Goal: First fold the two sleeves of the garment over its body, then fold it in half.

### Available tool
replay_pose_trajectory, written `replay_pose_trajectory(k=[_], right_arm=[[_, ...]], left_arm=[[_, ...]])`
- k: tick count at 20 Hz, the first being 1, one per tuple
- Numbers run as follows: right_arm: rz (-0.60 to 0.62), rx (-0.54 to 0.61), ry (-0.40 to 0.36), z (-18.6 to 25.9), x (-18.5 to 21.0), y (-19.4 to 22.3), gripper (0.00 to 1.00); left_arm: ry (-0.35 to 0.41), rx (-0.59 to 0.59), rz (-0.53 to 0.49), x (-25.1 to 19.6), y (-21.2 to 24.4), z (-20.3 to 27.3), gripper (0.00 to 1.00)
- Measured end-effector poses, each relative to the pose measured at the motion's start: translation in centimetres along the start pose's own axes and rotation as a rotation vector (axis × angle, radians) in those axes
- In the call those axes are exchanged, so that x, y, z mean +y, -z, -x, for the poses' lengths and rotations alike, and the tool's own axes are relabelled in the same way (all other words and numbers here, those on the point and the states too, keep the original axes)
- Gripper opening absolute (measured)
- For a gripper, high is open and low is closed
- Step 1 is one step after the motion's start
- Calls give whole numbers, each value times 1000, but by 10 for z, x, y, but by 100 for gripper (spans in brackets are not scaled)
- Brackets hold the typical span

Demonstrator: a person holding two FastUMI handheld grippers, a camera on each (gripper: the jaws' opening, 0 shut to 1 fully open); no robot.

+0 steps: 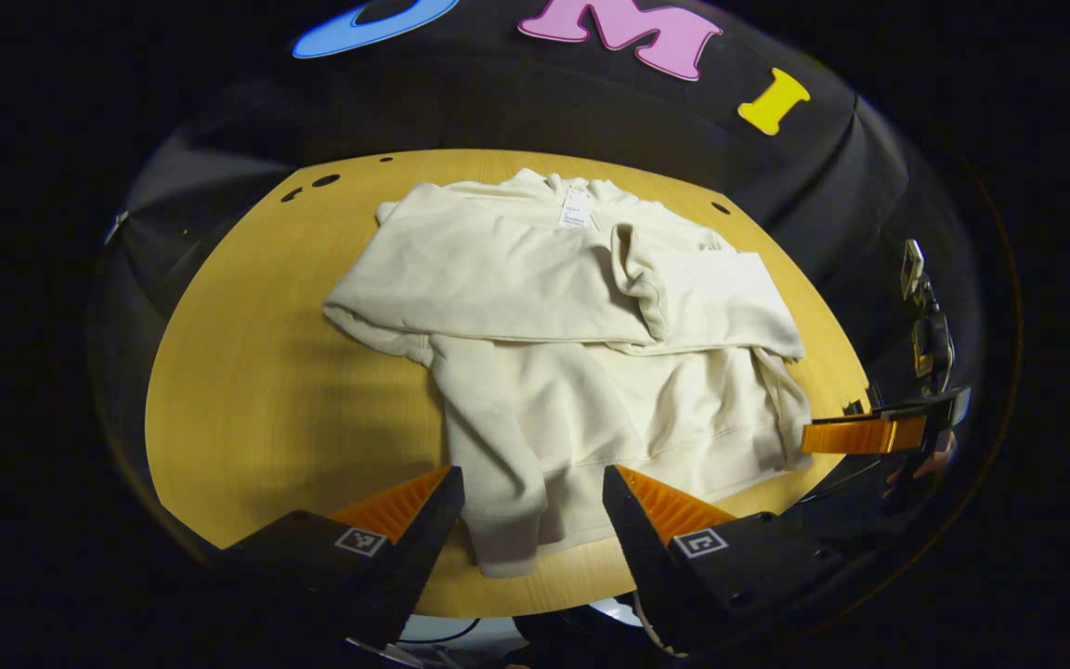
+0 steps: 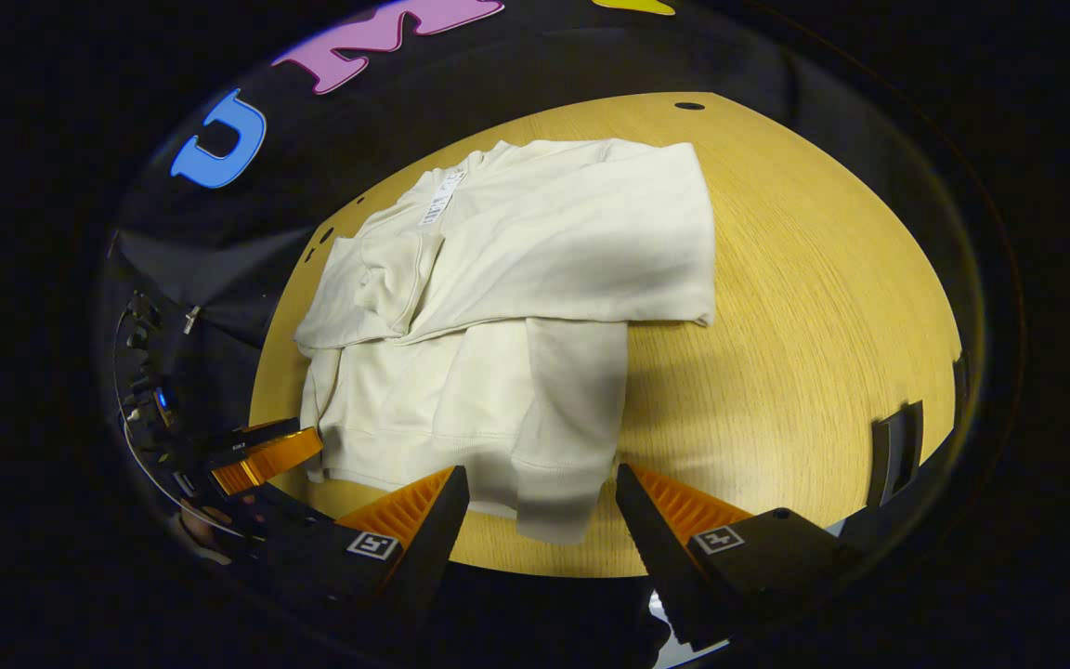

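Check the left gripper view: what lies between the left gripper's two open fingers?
The garment's near hem and one folded sleeve lie between the left gripper's open fingers, on the wooden table; neither finger visibly presses on the fabric.

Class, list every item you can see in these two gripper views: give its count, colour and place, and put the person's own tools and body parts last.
Sweatshirt: one, cream, lying on the table with both sleeves folded across its body.
Tag: one, white, at the sweatshirt's neckline, far edge.
Table: one, light wood, round-edged, with small dark holes near its far rim.
Booth wall: one, black cloth, behind the table.
Left gripper: one, jaws open, either side of the sweatshirt's near hem.
Right gripper: one, jaws open, at the near hem by a sleeve cuff.
Hand: one, partly seen behind the right gripper in the left gripper view.
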State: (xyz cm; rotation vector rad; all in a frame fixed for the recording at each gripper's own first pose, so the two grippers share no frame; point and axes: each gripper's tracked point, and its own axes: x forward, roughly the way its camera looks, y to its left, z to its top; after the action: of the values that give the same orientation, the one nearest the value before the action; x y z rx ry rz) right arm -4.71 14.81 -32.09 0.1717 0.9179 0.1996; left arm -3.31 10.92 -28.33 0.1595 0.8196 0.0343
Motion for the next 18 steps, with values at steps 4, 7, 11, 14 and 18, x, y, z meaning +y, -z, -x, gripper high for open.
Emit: replay_pose_trajectory(k=[4, 7, 11, 14, 18], right_arm=[[95, 57, 52, -19, -2, 9, 98], [166, 63, 104, -23, -3, 8, 95], [249, 85, 221, -28, -6, 12, 95], [254, 54, 158, -31, 5, 9, 80], [86, 96, 22, -33, 20, 15, 14]], left_arm=[[-52, 58, -40, 5, 10, -14, 97], [-125, 74, -74, 12, 14, -22, 96], [-163, 40, -30, 10, 13, -25, 99], [-120, 10, -48, 7, 12, -26, 84], [-69, 53, -113, -2, 7, -28, 18]])
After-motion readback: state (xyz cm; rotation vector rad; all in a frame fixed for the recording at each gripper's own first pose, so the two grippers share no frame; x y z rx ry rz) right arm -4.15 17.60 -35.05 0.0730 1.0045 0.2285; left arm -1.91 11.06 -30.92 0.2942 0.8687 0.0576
